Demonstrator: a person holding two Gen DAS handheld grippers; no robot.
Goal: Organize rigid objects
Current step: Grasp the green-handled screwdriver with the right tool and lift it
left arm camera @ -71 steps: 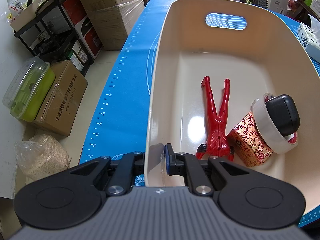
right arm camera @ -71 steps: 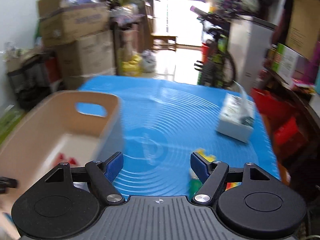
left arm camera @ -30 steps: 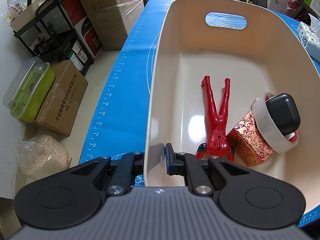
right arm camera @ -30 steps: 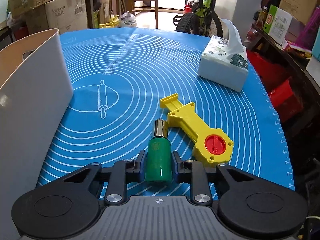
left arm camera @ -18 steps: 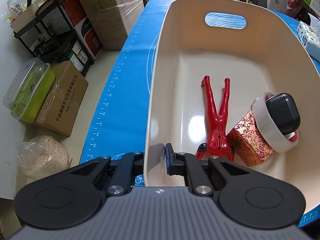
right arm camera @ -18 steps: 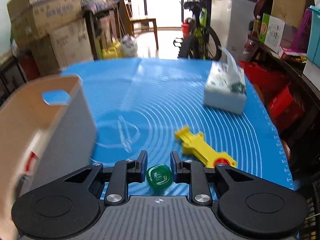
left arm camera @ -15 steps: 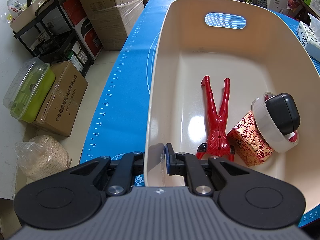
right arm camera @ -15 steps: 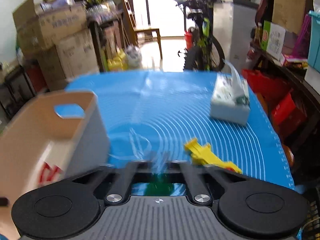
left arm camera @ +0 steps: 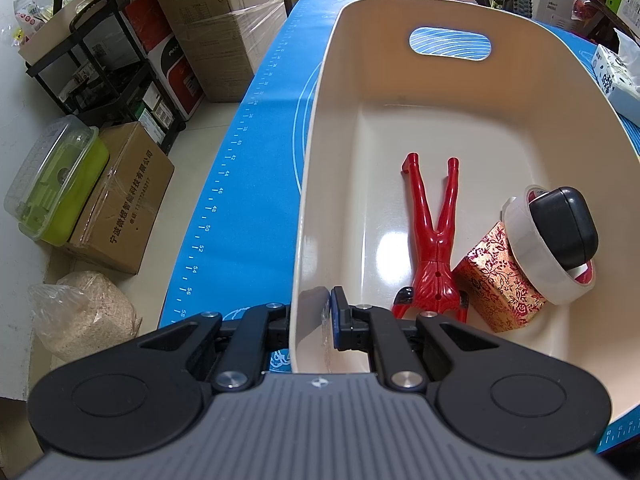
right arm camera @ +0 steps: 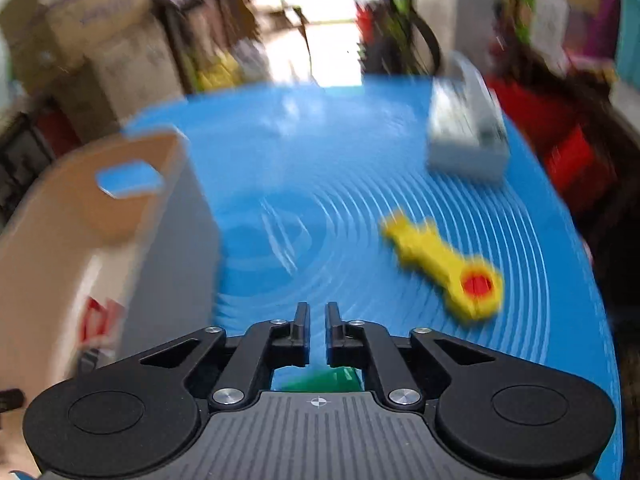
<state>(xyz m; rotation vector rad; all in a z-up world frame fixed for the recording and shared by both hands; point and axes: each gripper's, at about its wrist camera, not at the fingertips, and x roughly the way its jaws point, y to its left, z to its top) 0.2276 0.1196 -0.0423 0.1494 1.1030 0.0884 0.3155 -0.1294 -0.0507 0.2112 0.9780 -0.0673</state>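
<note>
Green bottle (right arm camera: 320, 382) sits low between the right gripper (right arm camera: 317, 316) fingers, pinched at their base, while the left gripper (left arm camera: 310, 314) clamps the bin (left arm camera: 316, 152) wall.

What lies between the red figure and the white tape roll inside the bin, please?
In the left wrist view, a red-and-gold patterned box sits between the red figure and the tape roll.

Cardboard boxes (left arm camera: 224, 20), green lidded container (left arm camera: 56, 188), grain sack (left arm camera: 86, 316), probably tissue box (right arm camera: 466, 136)
</note>
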